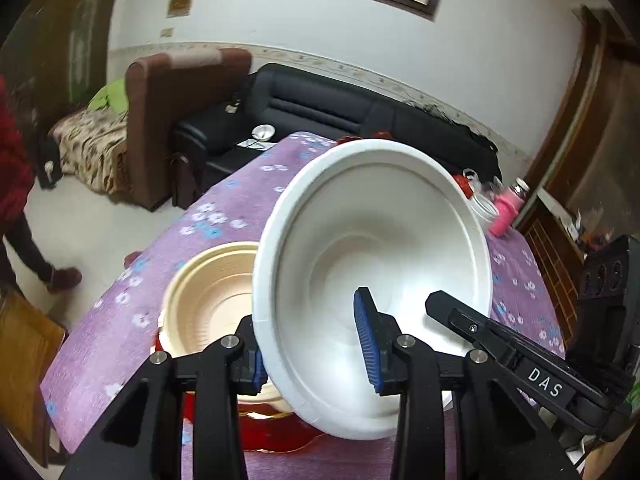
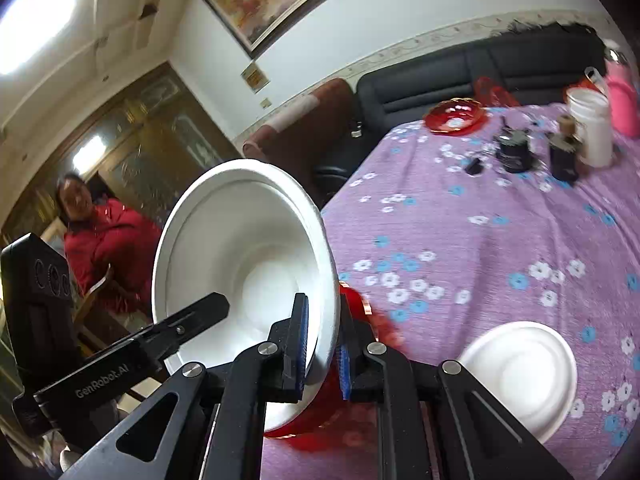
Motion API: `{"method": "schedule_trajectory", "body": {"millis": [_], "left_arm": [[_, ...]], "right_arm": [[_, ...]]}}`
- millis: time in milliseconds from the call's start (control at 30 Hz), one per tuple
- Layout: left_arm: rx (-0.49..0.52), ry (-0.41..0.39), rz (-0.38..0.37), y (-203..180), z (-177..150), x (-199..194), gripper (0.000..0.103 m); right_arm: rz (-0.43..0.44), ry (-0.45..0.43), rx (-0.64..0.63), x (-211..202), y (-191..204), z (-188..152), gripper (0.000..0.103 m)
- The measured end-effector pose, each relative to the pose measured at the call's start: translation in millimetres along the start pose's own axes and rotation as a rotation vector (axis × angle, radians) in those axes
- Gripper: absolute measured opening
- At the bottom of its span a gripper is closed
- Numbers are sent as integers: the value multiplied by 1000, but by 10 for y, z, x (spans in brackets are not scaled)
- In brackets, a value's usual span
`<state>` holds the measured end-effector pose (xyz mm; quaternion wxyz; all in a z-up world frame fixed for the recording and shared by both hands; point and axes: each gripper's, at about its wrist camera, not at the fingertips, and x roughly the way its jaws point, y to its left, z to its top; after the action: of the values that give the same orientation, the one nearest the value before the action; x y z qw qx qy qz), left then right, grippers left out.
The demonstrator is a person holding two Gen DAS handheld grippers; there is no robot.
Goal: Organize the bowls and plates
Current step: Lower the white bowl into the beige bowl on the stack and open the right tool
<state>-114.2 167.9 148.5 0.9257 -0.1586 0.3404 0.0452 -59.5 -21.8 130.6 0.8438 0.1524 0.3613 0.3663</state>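
Note:
A big white bowl (image 1: 372,248) is tilted on its side above the purple flowered tablecloth (image 1: 224,200). My left gripper (image 1: 316,364) is shut on its near rim, one blue pad inside the bowl and one outside. My right gripper (image 2: 322,350) is shut on the rim of the same white bowl (image 2: 244,248). The other gripper's finger reaches into the bowl in each view. A cream bowl (image 1: 208,300) sits on a red plate (image 1: 276,432) below the white bowl. A white plate (image 2: 524,372) lies on the cloth at the right.
A red glass dish (image 2: 456,116), a white cup (image 2: 592,128), a pink bottle (image 2: 624,96) and dark small items (image 2: 516,152) stand at the table's far end. A black sofa (image 1: 320,108) lies behind. A person in red (image 2: 104,248) sits at the left.

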Motion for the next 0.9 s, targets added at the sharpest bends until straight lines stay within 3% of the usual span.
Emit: {"method": "schedule_trajectory", "body": {"millis": [467, 900], "left_arm": [[-131, 68, 25, 743, -39, 160, 35], [-149, 119, 19, 827, -60, 332, 37]], "right_arm": [[-80, 116, -93, 660, 540, -48, 14], [-142, 180, -108, 970, 529, -76, 15]]}}
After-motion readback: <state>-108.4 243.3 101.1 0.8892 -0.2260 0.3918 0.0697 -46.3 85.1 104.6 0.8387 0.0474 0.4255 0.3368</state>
